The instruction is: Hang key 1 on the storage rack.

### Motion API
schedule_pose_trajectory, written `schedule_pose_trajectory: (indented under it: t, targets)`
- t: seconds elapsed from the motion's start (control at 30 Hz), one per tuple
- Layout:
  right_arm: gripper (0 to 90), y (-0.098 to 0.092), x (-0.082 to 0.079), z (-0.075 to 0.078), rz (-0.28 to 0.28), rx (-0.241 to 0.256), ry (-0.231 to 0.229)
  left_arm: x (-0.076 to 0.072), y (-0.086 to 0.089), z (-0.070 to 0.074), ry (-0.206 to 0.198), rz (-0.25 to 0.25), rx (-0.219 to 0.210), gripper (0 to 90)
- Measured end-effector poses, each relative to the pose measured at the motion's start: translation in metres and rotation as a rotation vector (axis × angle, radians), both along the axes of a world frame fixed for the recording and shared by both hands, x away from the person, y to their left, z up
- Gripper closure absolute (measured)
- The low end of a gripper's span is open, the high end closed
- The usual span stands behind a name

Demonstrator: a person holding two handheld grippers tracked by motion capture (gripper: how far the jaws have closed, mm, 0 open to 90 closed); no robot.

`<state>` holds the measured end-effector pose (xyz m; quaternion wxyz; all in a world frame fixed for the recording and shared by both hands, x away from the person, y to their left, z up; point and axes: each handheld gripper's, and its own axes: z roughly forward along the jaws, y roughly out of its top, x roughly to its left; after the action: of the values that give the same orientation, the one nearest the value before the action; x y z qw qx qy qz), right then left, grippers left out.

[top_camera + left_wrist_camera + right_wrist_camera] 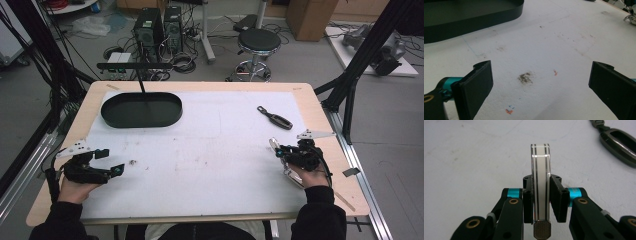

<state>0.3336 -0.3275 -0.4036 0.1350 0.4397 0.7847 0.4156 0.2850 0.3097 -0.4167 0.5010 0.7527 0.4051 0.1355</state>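
Two grippers were in view from the high view, one at each near corner of the white mat (210, 150). At the near left the left gripper (111, 161) rested low with its jaws spread and nothing between them, apparently parked while the other hand worked. At the near right the right gripper (278, 149) was clamped on a slim silver-and-white tool (276, 148), held just above the mat; the tool's long axis ran from the person's hand up and slightly left, its free end pointing away from the person. A dark folding tool (274, 118) lay flat farther back on the right, apart from the gripper, its length running diagonally. A black oval tray (141, 109) sat empty at the far left, a likely destination, well apart from both tools.

In the left gripper view the two black jaws stood wide apart over bare, stained mat, with the tray wall (474, 17) ahead to the left.

In the right gripper view the jaws pressed both flat faces of the striped tool (540, 182), edge-on to the camera. A knurled brass end (542, 231) sat nearest the camera and the squared tip pointed forward, along the jaws. The grip looked centred and secure. The folding tool (619, 143) lay ahead to the right
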Motion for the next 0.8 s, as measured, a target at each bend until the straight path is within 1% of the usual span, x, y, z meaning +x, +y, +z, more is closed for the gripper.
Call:
schedule_pose_trajectory:
  t: [0.07, 0.13, 0.2, 0.33, 0.43, 0.5, 0.57, 0.67, 0.73, 0.8]
  targets:
    - [74.7, -0.002, -0.002, 0.004, -0.011, 0.034, -0.013, 0.000, 0.000, 0.000, 0.000, 0.002, 0.000, 5.9]
    - [74.8, -0.004, -0.003, 0.010, -0.002, 0.074, -0.035, -0.001, 0.001, 0.000, -0.002, 0.003, -0.001, 5.9]
    - [74.9, -0.004, -0.003, 0.016, 0.004, 0.098, -0.043, -0.002, 0.001, 0.000, -0.004, 0.011, -0.008, 5.9]
    - [74.9, -0.005, 0.001, 0.031, 0.028, 0.127, -0.055, -0.002, -0.001, 0.000, 0.000, 0.007, -0.003, 5.9]
    - [74.9, -0.002, 0.006, 0.044, 0.041, 0.139, -0.062, -0.002, -0.002, 0.000, -0.003, 0.011, -0.004, 5.9]
    - [74.9, 0.002, 0.011, 0.054, 0.051, 0.131, -0.069, -0.002, -0.002, 0.000, -0.003, 0.014, -0.006, 5.9]
    - [74.9, 0.008, 0.015, 0.063, 0.065, 0.112, -0.078, -0.002, -0.001, 0.000, -0.003, 0.015, -0.010, 5.9]
    - [74.9, 0.021, 0.022, 0.076, 0.086, 0.087, -0.093, -0.002, -0.001, 0.000, -0.002, 0.013, -0.009, 5.9]
    - [74.9, 0.029, 0.027, 0.083, 0.091, 0.073, -0.094, -0.002, -0.001, 0.000, -0.002, 0.013, -0.010, 5.9]
    - [74.9, 0.040, 0.034, 0.090, 0.104, 0.049, -0.096, -0.002, 0.000, 0.000, -0.003, 0.013, -0.012, 5.9]
